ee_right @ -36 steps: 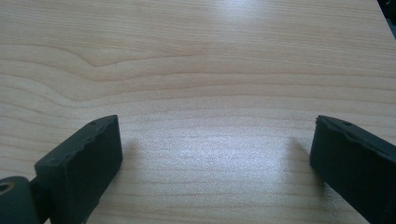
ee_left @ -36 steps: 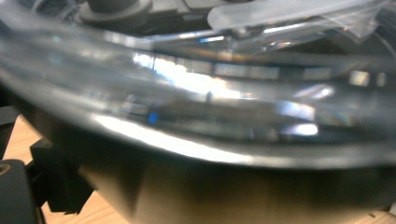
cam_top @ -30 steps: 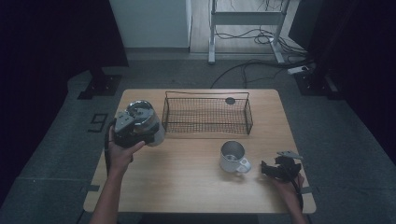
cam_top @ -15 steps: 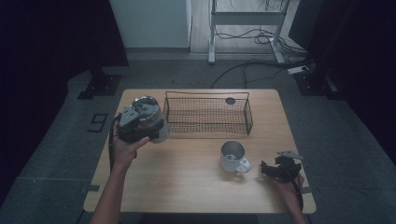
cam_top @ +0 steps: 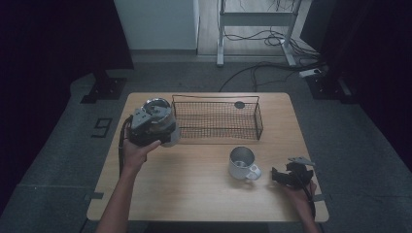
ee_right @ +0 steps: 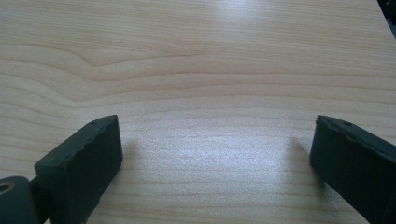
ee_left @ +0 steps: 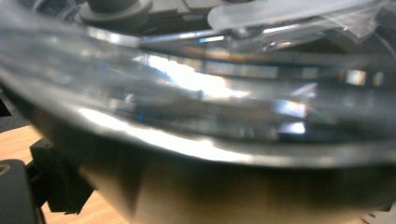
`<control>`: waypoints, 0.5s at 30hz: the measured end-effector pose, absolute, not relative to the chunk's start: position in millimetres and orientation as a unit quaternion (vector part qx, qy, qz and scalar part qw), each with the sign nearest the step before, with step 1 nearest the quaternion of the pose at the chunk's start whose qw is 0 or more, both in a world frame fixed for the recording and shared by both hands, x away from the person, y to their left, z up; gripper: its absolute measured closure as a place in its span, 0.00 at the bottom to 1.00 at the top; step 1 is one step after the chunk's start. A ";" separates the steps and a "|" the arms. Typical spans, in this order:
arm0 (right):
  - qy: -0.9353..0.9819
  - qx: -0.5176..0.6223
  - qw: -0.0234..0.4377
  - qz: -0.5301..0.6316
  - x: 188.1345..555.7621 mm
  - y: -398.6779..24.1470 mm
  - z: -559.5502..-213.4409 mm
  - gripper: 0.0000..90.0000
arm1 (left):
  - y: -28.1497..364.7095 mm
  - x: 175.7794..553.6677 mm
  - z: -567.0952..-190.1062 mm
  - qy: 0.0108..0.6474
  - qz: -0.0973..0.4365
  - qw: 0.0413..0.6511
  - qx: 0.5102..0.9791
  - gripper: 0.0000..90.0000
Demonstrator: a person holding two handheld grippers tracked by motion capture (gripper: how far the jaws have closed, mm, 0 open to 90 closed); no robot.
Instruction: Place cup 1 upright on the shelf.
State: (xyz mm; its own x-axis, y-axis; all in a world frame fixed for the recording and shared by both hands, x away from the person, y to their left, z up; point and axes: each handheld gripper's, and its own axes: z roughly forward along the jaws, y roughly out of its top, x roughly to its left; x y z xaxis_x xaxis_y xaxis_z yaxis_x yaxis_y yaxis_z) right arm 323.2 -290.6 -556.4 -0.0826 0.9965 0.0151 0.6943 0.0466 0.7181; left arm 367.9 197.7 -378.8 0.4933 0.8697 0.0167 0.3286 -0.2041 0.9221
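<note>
Beside the wire basket, the left tool is clamped on a lidded glass pot, mid-carry; next, lower it in. The right tool rests, jaws apart.

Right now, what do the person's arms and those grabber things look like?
Both forearms are bare, with no sleeves in sight. The left gripper is dark and boxy with a grey three-cornered plate on top and a black cable trailing along the arm. The right gripper is black too, with a grey plate; its jaws are chunky black blocks.
</note>
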 end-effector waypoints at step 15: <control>0.675 0.626 0.259 0.292 323.2 -290.6 -556.4 0.03 | 186.0 377.0 -376.0 0.410 0.280 0.477 0.725 0.05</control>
State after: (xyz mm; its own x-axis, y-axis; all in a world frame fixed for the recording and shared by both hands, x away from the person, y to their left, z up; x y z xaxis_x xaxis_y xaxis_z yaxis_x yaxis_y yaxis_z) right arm 323.2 -290.6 -556.4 -0.0824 0.9965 0.0153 0.6942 0.0464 0.7183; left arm 377.0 186.0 -376.0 0.5067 0.8620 0.0144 0.3286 -0.2086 0.9211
